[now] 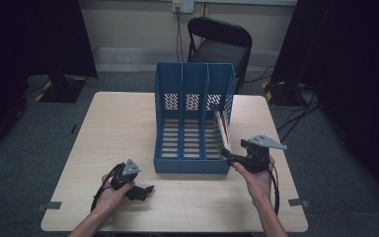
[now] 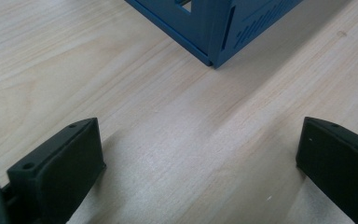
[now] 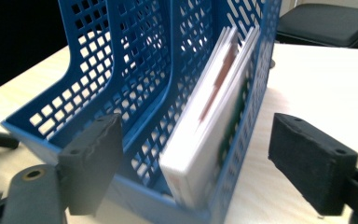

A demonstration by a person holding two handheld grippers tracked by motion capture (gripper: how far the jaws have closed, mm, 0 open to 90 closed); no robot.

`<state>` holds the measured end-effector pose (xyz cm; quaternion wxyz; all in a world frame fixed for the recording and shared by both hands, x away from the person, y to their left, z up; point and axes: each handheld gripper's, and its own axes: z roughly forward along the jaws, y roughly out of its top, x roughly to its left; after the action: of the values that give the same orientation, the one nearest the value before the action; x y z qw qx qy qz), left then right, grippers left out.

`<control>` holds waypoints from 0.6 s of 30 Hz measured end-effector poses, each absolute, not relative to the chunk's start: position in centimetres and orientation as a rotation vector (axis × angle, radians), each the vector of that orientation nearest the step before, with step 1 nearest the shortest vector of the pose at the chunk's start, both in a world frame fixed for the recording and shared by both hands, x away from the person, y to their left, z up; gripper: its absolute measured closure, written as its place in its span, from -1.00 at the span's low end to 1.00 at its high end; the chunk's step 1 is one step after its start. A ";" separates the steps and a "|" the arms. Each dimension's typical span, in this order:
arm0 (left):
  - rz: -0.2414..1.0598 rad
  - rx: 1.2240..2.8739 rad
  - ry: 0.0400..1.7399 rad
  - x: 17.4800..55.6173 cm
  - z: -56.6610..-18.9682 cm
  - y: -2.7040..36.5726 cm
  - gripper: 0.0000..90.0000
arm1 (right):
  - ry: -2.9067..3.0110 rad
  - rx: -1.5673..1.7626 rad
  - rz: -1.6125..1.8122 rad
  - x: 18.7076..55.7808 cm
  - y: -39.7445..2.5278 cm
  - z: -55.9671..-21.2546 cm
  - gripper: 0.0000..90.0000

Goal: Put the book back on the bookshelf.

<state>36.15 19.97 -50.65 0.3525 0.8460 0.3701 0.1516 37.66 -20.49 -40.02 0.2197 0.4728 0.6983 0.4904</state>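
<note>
A blue three-slot file rack [image 1: 192,118] stands in the middle of the wooden table [image 1: 118,128]. Its right slot holds a few thin white books [image 1: 222,131] that lean against the right wall. My right gripper [image 1: 226,154] is at the rack's front right corner and is open. In the right gripper view its jaws stand wide on either side of the books [image 3: 214,121] and the rack's end [image 3: 121,70], touching neither. My left gripper [image 1: 145,190] rests low over the table in front of the rack's left corner [image 2: 214,28], open [image 2: 200,140] with bare wood between its jaws.
A black folding chair [image 1: 220,42] stands behind the table. Dark curtains hang on both sides, and cables run over the grey floor at the right. The rack's left and middle slots hold nothing. Bare wood lies to the left of the rack.
</note>
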 end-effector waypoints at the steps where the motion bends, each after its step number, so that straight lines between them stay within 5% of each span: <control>1: 0.392 2.183 0.966 36.2 -50.7 20.1 -1.00 | 1.932 1.315 1.371 37.4 -20.8 -40.1 -0.63; 18: 0.414 2.167 1.011 36.1 -50.7 19.9 -1.00 | 2.035 1.334 1.225 33.2 -24.2 -43.3 -0.58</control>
<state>36.06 19.93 -50.68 0.3498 0.8365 0.3904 0.1597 33.23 -24.25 -43.31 0.2071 0.4790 0.7308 0.4399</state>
